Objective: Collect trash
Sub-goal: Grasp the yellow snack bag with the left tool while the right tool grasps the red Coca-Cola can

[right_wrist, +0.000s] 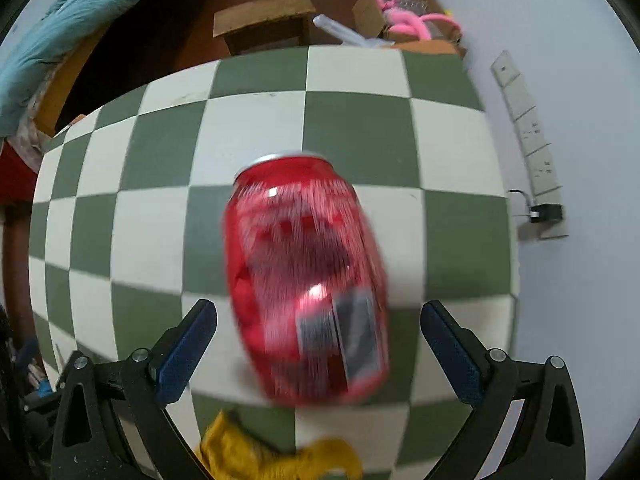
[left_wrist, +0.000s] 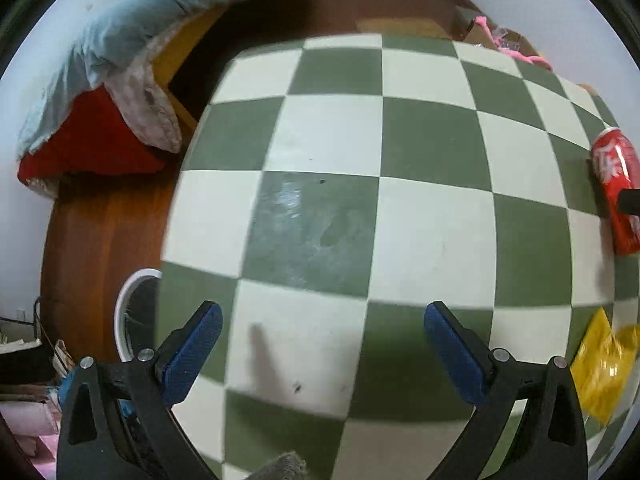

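A red soda can lies on its side on the green-and-white checkered table. My right gripper hangs over it, pointing down and open. The can is between the blue pads, and a gap shows on each side. A crumpled yellow wrapper lies just below the can. In the left wrist view the same can and wrapper sit at the right edge. My left gripper is open over bare table with nothing between its fingers.
A white-rimmed round container stands on the floor by the table's left edge. Blue and red bedding lies beyond it. A wooden stool and a cardboard box with pink items stand past the far edge. A power strip runs along the wall.
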